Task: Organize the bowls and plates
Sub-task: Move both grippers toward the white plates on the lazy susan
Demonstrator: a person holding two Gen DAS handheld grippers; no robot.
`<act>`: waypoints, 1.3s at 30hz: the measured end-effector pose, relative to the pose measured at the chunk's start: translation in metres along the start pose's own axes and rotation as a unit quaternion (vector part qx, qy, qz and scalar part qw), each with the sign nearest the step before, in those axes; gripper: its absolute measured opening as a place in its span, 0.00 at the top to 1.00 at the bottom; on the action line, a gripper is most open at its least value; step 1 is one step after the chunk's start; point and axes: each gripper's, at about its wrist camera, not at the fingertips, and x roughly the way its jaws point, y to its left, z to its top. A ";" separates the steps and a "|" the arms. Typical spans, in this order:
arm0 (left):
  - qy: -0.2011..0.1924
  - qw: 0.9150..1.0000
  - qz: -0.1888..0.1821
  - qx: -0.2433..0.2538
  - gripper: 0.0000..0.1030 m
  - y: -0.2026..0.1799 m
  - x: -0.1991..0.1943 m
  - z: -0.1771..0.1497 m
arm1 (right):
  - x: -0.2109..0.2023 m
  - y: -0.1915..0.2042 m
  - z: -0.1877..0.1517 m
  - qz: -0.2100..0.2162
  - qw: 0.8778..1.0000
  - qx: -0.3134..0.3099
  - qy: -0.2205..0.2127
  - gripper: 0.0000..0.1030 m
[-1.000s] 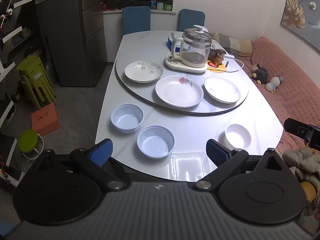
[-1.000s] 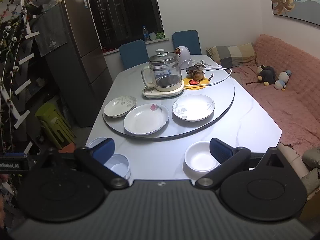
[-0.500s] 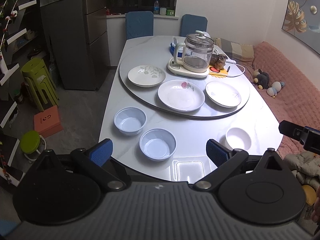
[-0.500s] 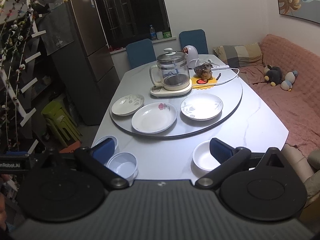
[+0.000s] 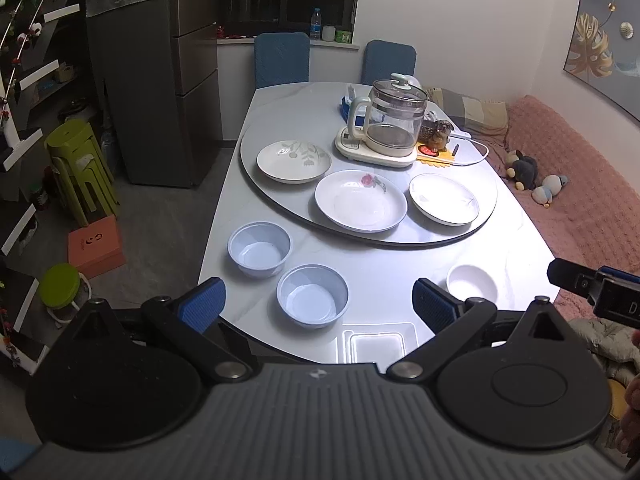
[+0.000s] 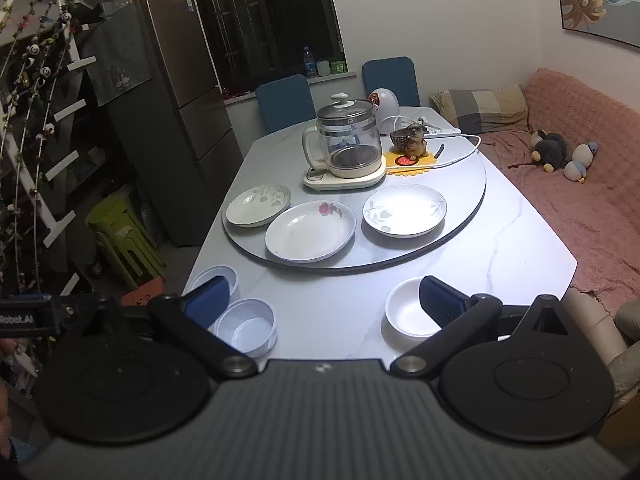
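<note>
- Both tools hang above the near table edge [image 5: 532, 236], fingers spread wide and empty: left gripper [image 5: 318, 300], right gripper [image 6: 324, 300].
- Ahead of the left gripper sit two blue bowls [image 5: 312, 300], [image 5: 260, 249]; the white bowl [image 6: 412, 312] lies just under the right gripper's right finger.
- Beyond them, three plates [image 6: 311, 230], [image 6: 258, 205], [image 6: 404, 210] rest on the turntable [image 5: 460, 236].
- Risk, as I judge it: the blue bowls sit near the left table edge, so a sideways nudge could tip one off.
- The turntable may spin under a pushed plate, toward the kettle [image 6: 348, 148].
- Bare tabletop between bowls and turntable gives working room.
</note>
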 end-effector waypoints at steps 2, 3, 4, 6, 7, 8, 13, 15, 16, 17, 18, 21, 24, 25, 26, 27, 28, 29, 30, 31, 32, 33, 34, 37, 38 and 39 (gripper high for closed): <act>0.000 1.000 0.002 -0.001 0.02 0.000 -0.001 0.000 | 0.001 0.000 0.000 0.001 1.000 0.001 0.000 0.00; 0.000 1.000 0.002 -0.003 0.02 0.000 -0.001 -0.001 | 0.001 0.000 -0.001 0.001 1.000 0.001 0.000 0.00; 0.001 1.000 0.002 -0.003 0.02 -0.001 -0.002 -0.002 | 0.001 0.000 -0.001 0.001 1.000 0.001 0.000 0.00; 0.001 1.000 0.004 -0.004 0.02 -0.002 -0.003 -0.004 | 0.001 0.000 -0.001 0.002 1.000 0.001 0.002 0.00; 0.000 1.000 0.004 -0.005 0.02 -0.003 -0.004 -0.006 | 0.002 0.000 -0.002 0.003 1.000 0.000 0.003 0.00; 0.001 1.000 0.004 -0.005 0.02 -0.003 -0.004 -0.006 | 0.002 0.000 -0.004 0.002 1.000 -0.001 0.005 0.00; 0.005 1.000 0.004 -0.012 0.02 -0.003 -0.006 -0.011 | 0.001 -0.001 -0.007 0.003 1.000 -0.005 0.009 0.00; 0.005 1.000 0.006 -0.011 0.02 -0.003 -0.007 -0.012 | 0.001 -0.001 -0.007 0.003 1.000 -0.003 0.011 0.00; 0.005 1.000 0.006 -0.011 0.02 -0.003 -0.007 -0.012 | 0.001 -0.002 -0.008 0.003 1.000 -0.001 0.012 0.00; 0.005 1.000 0.005 -0.012 0.02 -0.003 -0.007 -0.012 | 0.002 -0.002 -0.007 0.004 1.000 0.000 0.013 0.00; 0.004 1.000 0.005 -0.012 0.02 -0.003 -0.007 -0.012 | 0.002 -0.002 -0.007 0.005 1.000 0.000 0.014 0.00; 0.003 1.000 0.006 -0.012 0.02 -0.004 -0.007 -0.013 | 0.002 -0.002 -0.007 0.003 1.000 -0.003 0.014 0.00; 0.004 1.000 0.004 -0.012 0.02 -0.004 -0.008 -0.013 | 0.000 -0.003 -0.008 0.007 1.000 -0.006 0.013 0.00; 0.006 1.000 0.003 -0.012 0.02 -0.005 -0.008 -0.014 | -0.001 -0.003 -0.009 0.008 1.000 -0.006 0.013 0.00; 0.007 1.000 0.003 -0.012 0.02 -0.006 -0.008 -0.014 | -0.001 -0.004 -0.010 0.009 1.000 -0.005 0.014 0.00; 0.007 1.000 0.003 -0.012 0.02 -0.006 -0.009 -0.015 | -0.001 -0.004 -0.011 0.009 1.000 -0.004 0.015 0.00; 0.007 1.000 0.005 -0.011 0.02 -0.007 -0.009 -0.017 | -0.001 -0.003 -0.011 0.010 1.000 -0.005 0.016 0.00; 0.008 1.000 0.008 -0.011 0.02 -0.007 -0.010 -0.018 | 0.000 -0.003 -0.011 0.011 1.000 -0.007 0.018 0.00; 0.009 1.000 0.009 -0.009 0.02 -0.008 -0.010 -0.019 | 0.000 -0.003 -0.011 0.010 1.000 -0.008 0.020 0.00; 0.008 1.000 0.009 -0.008 0.02 -0.009 -0.011 -0.020 | -0.001 -0.003 -0.013 0.010 1.000 -0.008 0.020 0.00; 0.008 1.000 0.007 -0.009 0.02 -0.010 -0.012 -0.020 | -0.002 -0.003 -0.014 0.013 1.000 -0.006 0.020 0.00; 0.008 1.000 0.004 -0.011 0.02 -0.010 -0.013 -0.021 | -0.003 -0.004 -0.015 0.016 1.000 -0.006 0.021 0.00; 0.007 1.000 0.003 -0.013 0.02 -0.010 -0.014 -0.022 | -0.004 -0.004 -0.015 0.017 1.000 -0.006 0.022 0.00; 0.006 1.000 0.005 -0.013 0.02 -0.012 -0.015 -0.023 | -0.005 -0.006 -0.016 0.016 1.000 -0.007 0.024 0.00; 0.007 1.000 0.005 -0.014 0.02 -0.013 -0.015 -0.023 | -0.005 -0.007 -0.017 0.016 1.000 -0.008 0.026 0.00; 0.010 1.000 0.005 -0.015 0.02 -0.013 -0.015 -0.023 | -0.006 -0.007 -0.017 0.016 0.999 -0.009 0.027 0.00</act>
